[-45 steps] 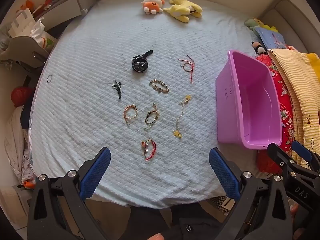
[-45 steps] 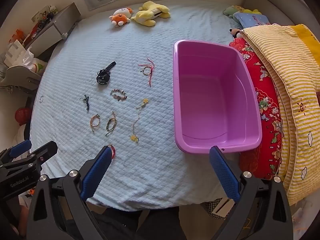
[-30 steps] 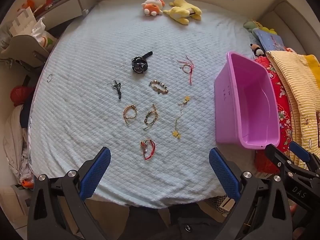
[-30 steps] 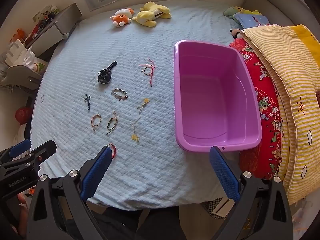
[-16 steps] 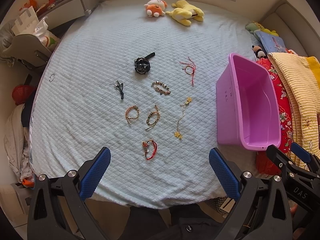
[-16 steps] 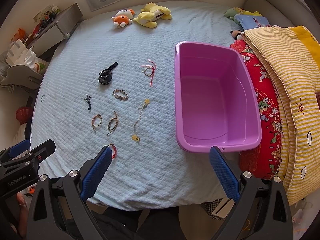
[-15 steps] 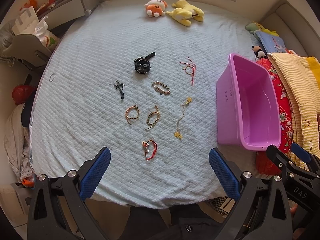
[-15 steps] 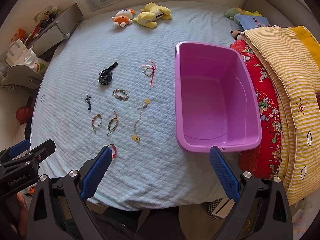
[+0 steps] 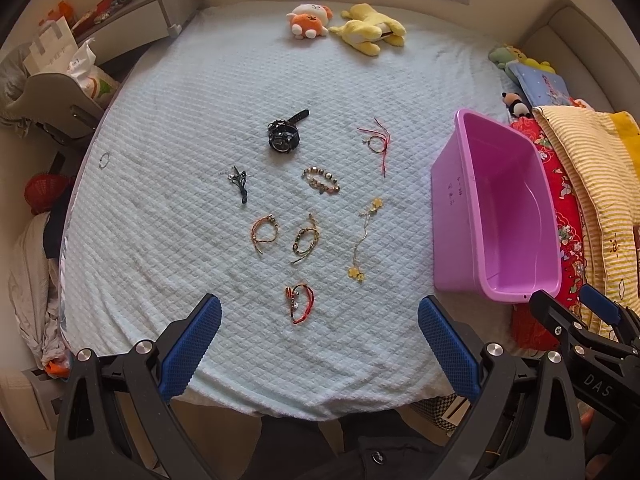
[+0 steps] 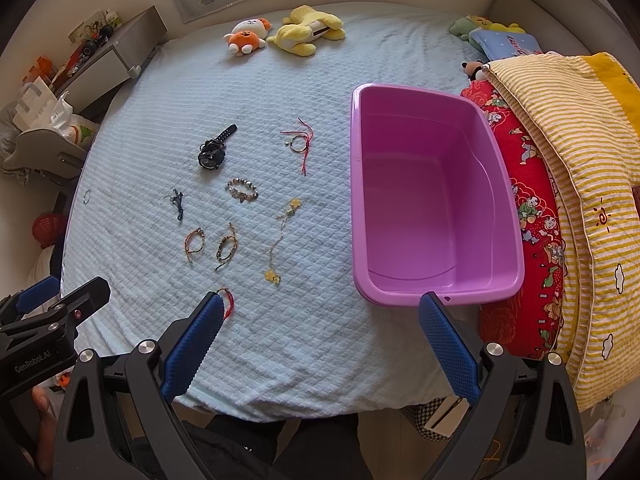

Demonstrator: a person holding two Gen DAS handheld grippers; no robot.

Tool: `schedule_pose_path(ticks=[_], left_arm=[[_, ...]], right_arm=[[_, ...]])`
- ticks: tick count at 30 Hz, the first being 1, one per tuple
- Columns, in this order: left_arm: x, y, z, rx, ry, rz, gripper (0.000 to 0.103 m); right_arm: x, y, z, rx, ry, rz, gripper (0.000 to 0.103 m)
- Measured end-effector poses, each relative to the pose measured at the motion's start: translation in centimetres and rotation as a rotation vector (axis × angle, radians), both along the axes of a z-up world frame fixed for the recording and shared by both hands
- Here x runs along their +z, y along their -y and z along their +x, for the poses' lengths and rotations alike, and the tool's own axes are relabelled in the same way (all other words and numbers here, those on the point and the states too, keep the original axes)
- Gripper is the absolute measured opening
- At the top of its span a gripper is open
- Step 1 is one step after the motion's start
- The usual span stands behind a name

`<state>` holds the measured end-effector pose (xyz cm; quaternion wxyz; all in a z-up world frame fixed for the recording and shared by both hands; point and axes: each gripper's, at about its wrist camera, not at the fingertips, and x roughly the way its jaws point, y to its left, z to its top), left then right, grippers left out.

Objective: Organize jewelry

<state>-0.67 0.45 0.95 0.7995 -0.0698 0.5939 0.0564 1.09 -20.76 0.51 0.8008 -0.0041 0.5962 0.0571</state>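
Several pieces of jewelry lie on the light blue bedspread: a red cord bracelet nearest me, a yellow flower chain, two beaded bracelets, a pearl bracelet, a black watch, a red string bracelet and a dark cord. An empty purple bin stands at the right. My left gripper is open above the near bed edge. My right gripper is open in front of the bin.
Plush toys lie at the far edge of the bed. A red and yellow striped quilt pile lies right of the bin. A small ring lies at the left bed edge. A nightstand with clutter stands to the left.
Both grippers have shifted only slightly; the scene has drifted a little lower in the views. Nothing was picked up or moved.
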Motion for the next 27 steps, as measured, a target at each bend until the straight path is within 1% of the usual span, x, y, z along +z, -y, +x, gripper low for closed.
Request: schedule_pose_path(ticks=[8,10,27], left_arm=[[0.09,-0.02,0.05,0.0,-0.001,0.001,0.097],[0.13,-0.05,0.11,0.0,-0.001,0.0,0.097],[0.13,-0.04,0.13,0.0,0.0,0.003,0.097]], right_arm=[[-0.35,0.31,0.04,-0.001,0.0,0.002,0.093],[0.15,-0.1,-0.04,-0.001,0.0,0.002,0.093],[0.14,-0.02,-0.04,0.0,0.0,0.004,0.093]])
